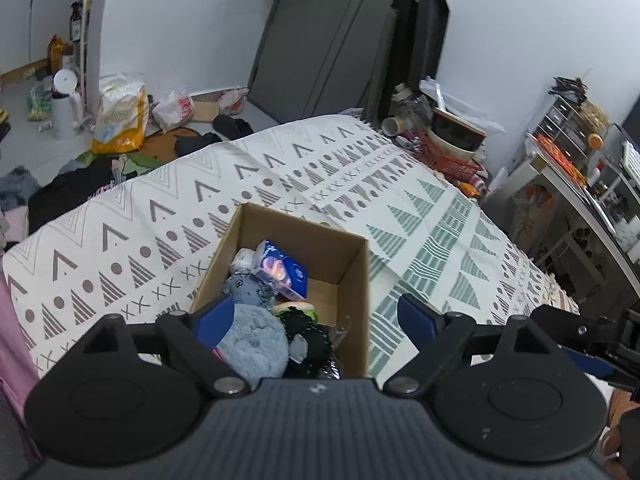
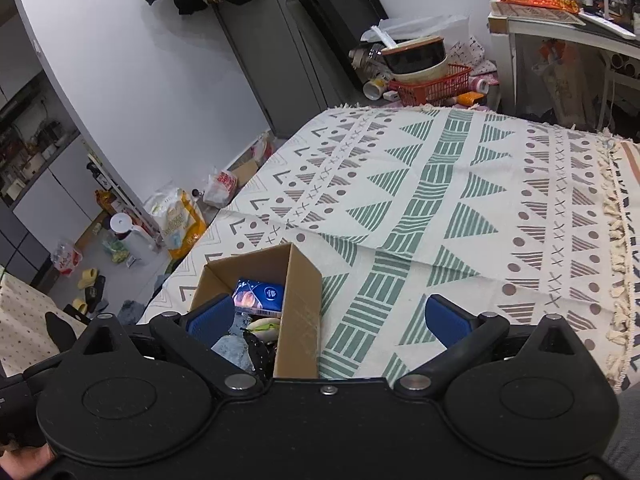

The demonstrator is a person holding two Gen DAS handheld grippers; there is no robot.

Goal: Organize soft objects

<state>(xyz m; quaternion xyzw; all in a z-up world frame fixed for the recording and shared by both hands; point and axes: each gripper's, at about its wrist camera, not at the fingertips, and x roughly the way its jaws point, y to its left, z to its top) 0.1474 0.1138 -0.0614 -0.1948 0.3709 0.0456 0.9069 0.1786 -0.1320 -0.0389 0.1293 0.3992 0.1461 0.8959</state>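
A cluttered room surrounds your patterned woven bedspread [image 2: 440, 200]. Both the left hand-held gripper [image 1: 316, 316] and right hand-held gripper [image 2: 330, 318] hang spread and empty. The cardboard box [image 1: 352, 276] at 12 o'clock holds a fluffy blue plush [image 1: 252, 340], glossy tissue pack [image 1: 280, 270]. Sorting looks finished; next, likely withdraw.
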